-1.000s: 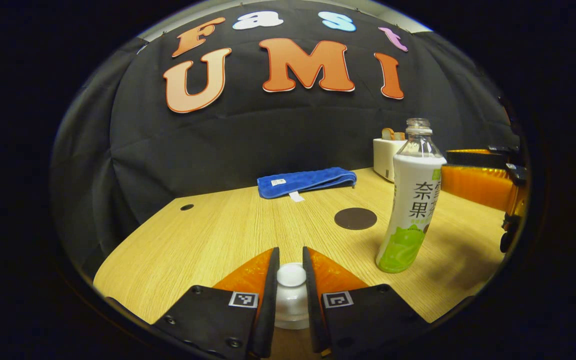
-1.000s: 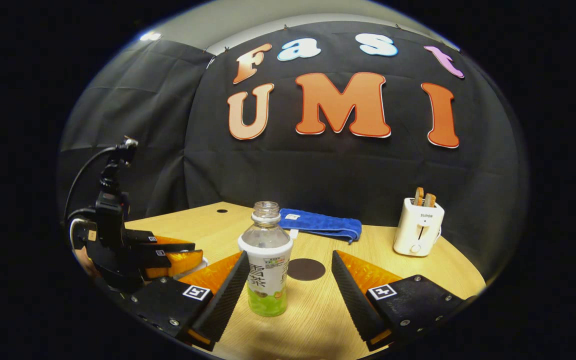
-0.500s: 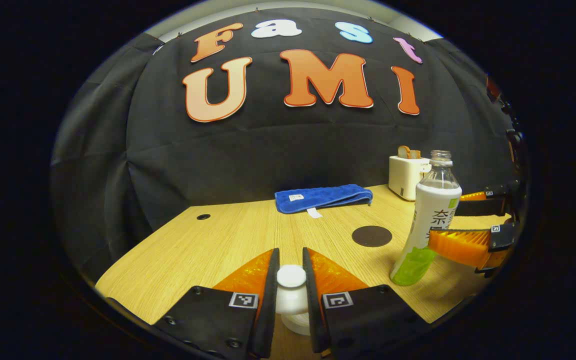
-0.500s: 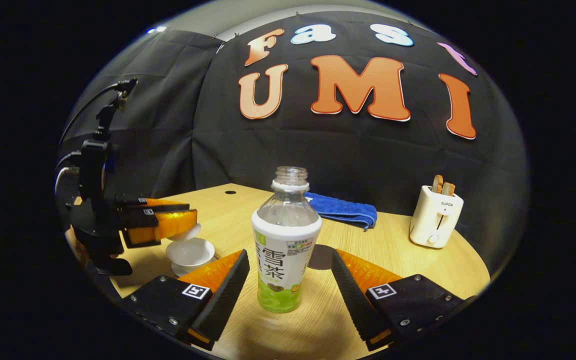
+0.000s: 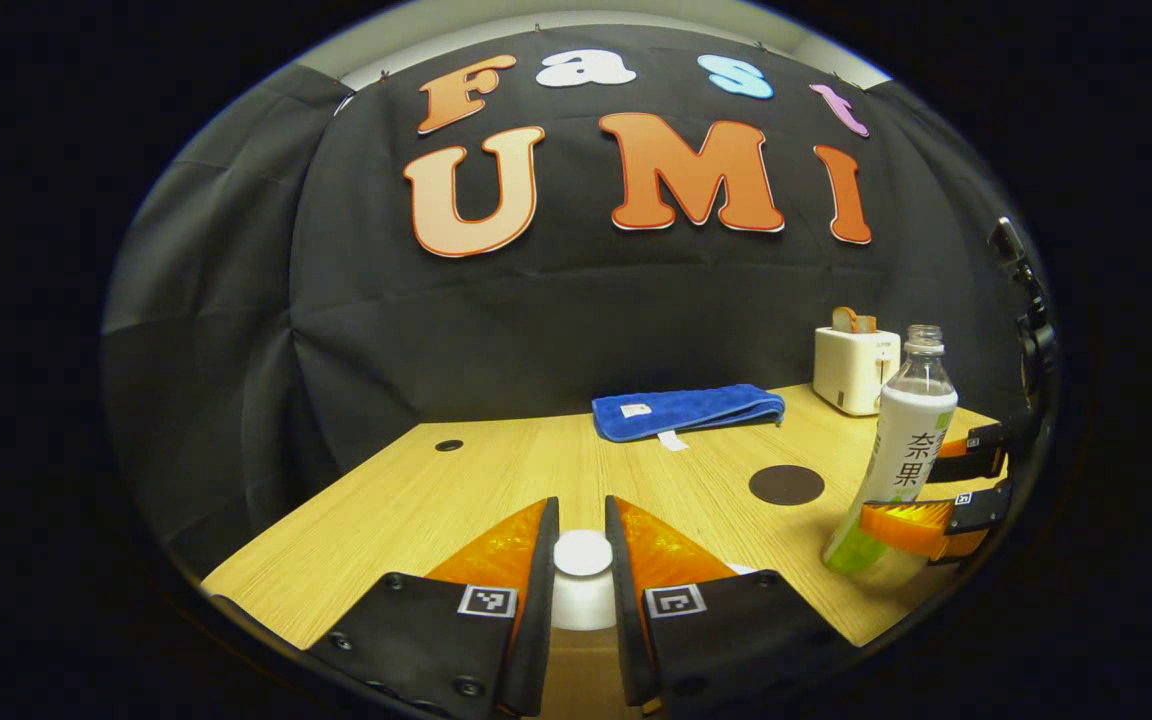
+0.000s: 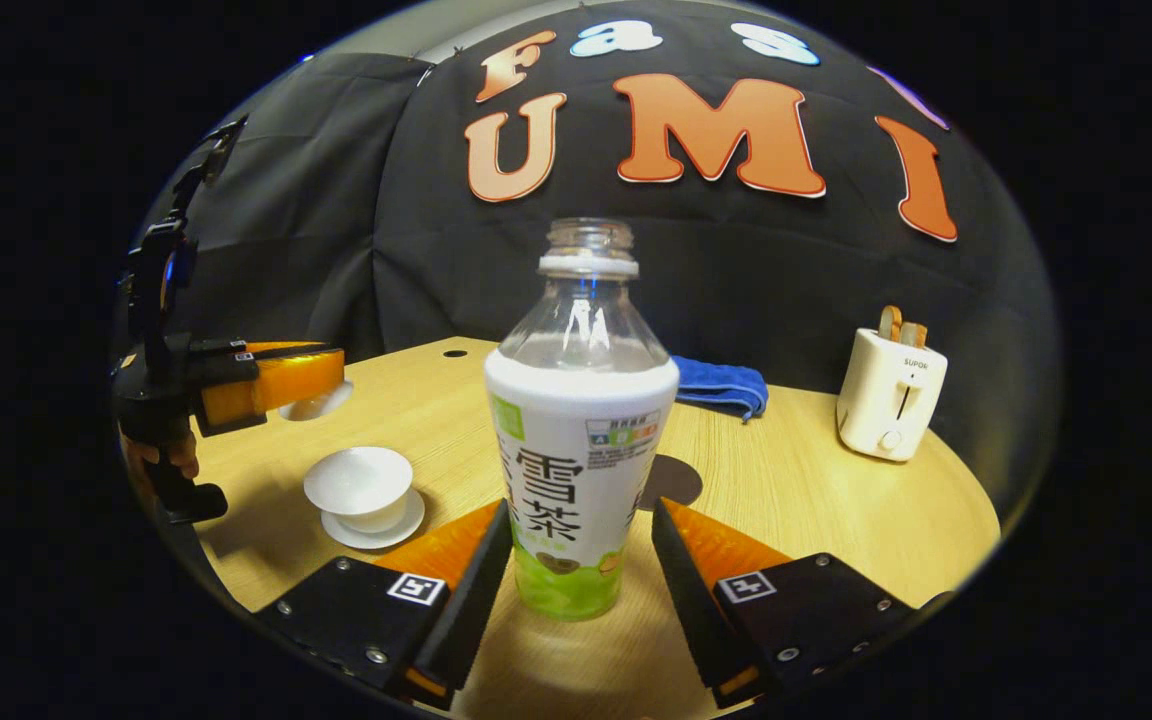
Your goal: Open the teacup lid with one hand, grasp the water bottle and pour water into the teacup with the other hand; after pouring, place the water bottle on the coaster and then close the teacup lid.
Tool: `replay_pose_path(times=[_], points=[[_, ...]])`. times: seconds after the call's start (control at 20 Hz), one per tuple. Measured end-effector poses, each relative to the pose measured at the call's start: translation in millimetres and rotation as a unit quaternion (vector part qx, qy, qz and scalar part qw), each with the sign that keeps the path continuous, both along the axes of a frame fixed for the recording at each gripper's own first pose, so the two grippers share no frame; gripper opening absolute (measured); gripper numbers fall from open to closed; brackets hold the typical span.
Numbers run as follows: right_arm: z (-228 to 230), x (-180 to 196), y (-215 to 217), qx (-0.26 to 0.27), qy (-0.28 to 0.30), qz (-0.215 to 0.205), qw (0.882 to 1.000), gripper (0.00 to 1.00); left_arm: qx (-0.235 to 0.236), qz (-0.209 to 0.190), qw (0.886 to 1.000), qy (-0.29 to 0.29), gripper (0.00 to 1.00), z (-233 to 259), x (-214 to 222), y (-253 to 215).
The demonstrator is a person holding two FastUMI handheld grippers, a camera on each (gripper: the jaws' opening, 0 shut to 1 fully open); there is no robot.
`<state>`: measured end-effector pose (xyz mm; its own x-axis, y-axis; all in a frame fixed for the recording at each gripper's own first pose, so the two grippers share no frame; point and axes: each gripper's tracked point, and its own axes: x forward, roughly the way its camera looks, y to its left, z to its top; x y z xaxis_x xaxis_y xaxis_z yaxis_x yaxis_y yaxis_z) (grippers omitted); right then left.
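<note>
The white teacup lid (image 5: 583, 590) hangs above the table, with my left gripper (image 5: 583, 510) shut on its knob. In the right gripper view the left gripper (image 6: 276, 385) holds that lid (image 6: 321, 405) up and left of the open white teacup (image 6: 356, 480), which sits on its saucer. The uncapped water bottle (image 6: 581, 430) stands upright between the fingers of my right gripper (image 6: 581, 510), which press its lower sides. A dark round coaster (image 6: 671, 480) lies just behind it, partly hidden. The left gripper view has the bottle (image 5: 901, 450) and the right gripper (image 5: 921, 500) at the far right.
A white toaster (image 6: 891, 395) holding bread stands at the back right of the wooden table (image 6: 796, 500). A folded blue towel (image 5: 686, 410) lies along the back edge. A small round hole (image 5: 449, 445) sits in the tabletop at the back left. A hand (image 6: 171, 455) holds the left gripper.
My left gripper has raised the lid off the teacup and carried it away to the left. My right gripper has moved up to the bottle and its fingers have drawn in against it.
</note>
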<state>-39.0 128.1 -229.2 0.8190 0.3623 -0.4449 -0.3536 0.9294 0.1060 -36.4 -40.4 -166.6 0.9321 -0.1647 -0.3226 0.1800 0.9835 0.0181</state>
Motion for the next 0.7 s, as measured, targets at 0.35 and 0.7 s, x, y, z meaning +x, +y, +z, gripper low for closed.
replay_pose_path(times=[0.35,0.7], points=[[8,-3,9,0.001,0.004,-0.001,1.000,0.65,-0.006,0.013,1.000,0.005,0.33,-4,1,14],[26,9,-10,-0.103,-0.041,-0.010,0.994,0.65,-0.003,0.024,1.000,-0.007,0.33,6,2,32]])
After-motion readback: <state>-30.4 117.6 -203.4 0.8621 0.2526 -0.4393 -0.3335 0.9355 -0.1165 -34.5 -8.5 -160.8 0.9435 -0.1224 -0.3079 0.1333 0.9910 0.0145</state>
